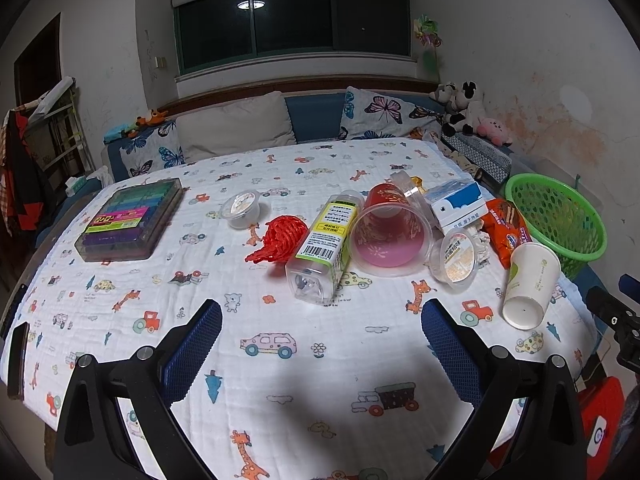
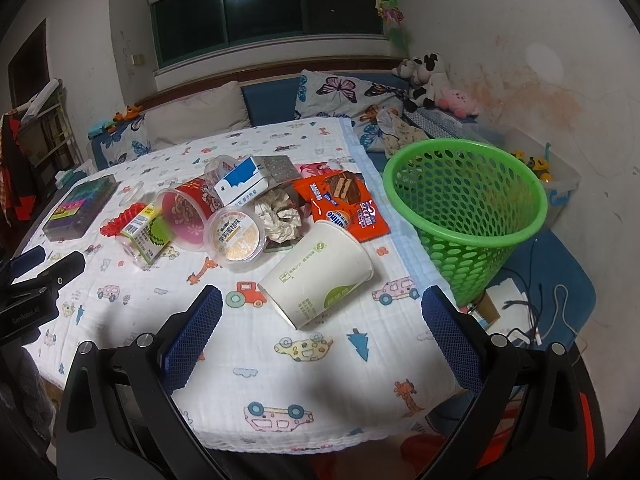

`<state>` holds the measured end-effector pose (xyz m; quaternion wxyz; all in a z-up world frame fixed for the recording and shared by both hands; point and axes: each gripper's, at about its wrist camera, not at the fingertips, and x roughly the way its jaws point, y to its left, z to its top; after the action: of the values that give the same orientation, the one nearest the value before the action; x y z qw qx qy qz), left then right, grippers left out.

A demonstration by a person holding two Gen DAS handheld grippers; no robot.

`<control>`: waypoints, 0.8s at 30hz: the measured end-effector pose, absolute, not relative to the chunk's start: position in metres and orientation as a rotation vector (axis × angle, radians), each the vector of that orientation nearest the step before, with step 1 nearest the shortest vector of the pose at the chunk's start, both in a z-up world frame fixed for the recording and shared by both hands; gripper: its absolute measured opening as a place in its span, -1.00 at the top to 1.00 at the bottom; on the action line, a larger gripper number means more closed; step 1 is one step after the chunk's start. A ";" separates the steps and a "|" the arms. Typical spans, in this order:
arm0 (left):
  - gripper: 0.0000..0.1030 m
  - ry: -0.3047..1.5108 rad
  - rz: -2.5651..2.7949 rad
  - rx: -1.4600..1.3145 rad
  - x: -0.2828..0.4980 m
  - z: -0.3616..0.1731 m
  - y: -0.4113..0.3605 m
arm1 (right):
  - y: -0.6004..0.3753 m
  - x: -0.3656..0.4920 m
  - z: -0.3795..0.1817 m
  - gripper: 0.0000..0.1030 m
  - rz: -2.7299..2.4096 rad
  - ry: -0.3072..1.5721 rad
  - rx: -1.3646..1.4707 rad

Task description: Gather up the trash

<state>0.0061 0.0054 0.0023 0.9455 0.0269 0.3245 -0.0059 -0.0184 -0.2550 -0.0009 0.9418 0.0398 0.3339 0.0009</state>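
Observation:
Trash lies in a heap on the printed tablecloth (image 1: 304, 360). A white paper cup (image 2: 320, 272) lies on its side just ahead of my right gripper (image 2: 322, 312), which is open and empty. Behind it are an orange snack wrapper (image 2: 352, 200), crumpled paper (image 2: 280, 216), a lidded pudding cup (image 2: 236, 238), a red plastic cup (image 1: 390, 228), a clear bottle with a yellow label (image 1: 324, 240) and red netting (image 1: 280, 238). My left gripper (image 1: 322, 324) is open, empty, short of the bottle. A green mesh basket (image 2: 468, 216) stands at the table's right edge.
A case of coloured pens (image 1: 132, 220) lies at the table's left. A small clear cup (image 1: 240, 208) sits alone behind the netting. A blue-and-white carton (image 1: 460, 204) rests in the heap. A phone (image 1: 18, 360) lies at the left edge. Cushions (image 1: 236, 124) line the bench behind.

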 end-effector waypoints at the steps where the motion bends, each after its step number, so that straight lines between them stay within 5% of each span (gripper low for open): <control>1: -0.88 0.662 -0.012 0.055 0.006 0.002 0.005 | -0.256 -0.018 -0.001 -0.92 0.002 0.682 0.083; 24: -0.88 0.683 -0.003 0.063 0.033 0.001 0.010 | -0.265 0.014 -0.006 -0.92 -0.004 0.719 0.089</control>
<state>0.0330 0.0101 0.0005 0.9418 0.0309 0.3347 -0.0012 0.0144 -0.2650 -0.0065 0.9351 0.0434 0.3516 -0.0019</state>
